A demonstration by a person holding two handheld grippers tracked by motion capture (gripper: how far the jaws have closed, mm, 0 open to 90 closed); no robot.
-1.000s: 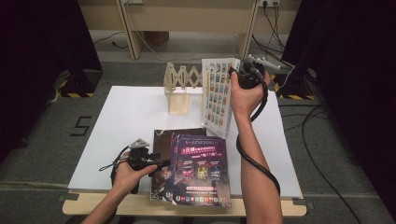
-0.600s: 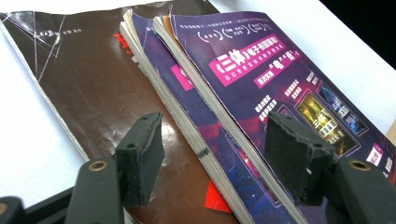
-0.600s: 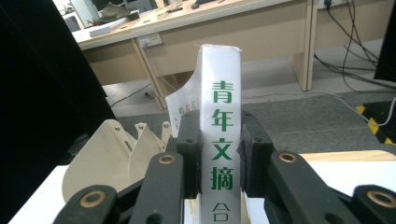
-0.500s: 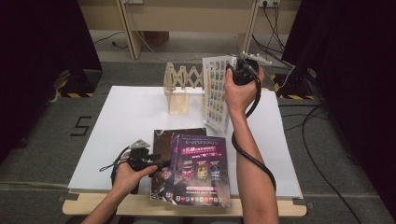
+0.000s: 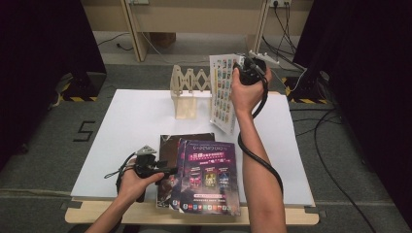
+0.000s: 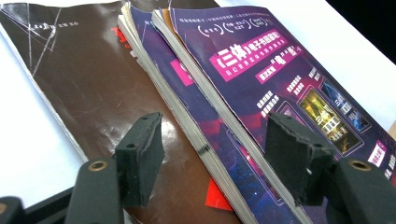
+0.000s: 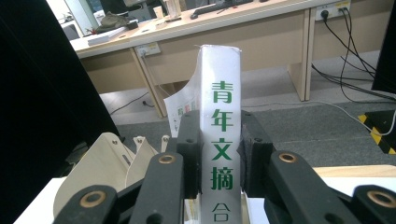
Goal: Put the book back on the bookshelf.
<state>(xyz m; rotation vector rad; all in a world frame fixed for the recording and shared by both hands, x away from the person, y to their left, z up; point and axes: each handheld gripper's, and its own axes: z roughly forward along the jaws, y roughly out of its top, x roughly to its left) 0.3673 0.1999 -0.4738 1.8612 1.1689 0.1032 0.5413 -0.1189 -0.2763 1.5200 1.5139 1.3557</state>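
Three stacked magazines (image 5: pixel 204 177), one held white book (image 5: pixel 222 94), one wooden rack (image 5: pixel 188 94)

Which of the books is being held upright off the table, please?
The white book with green characters on its spine, clamped by the right gripper beside the wooden rack. The brown book and two purple books lie flat, overlapped, near the front edge.

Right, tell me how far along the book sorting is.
Done: nothing stands in the wooden rack yet. In hand: the right tongs clamp the white magazine by its spine, held upright beside the rack. Left: three books fanned at the table's near edge, purple-covered book on top; the left tongs hover open over them.
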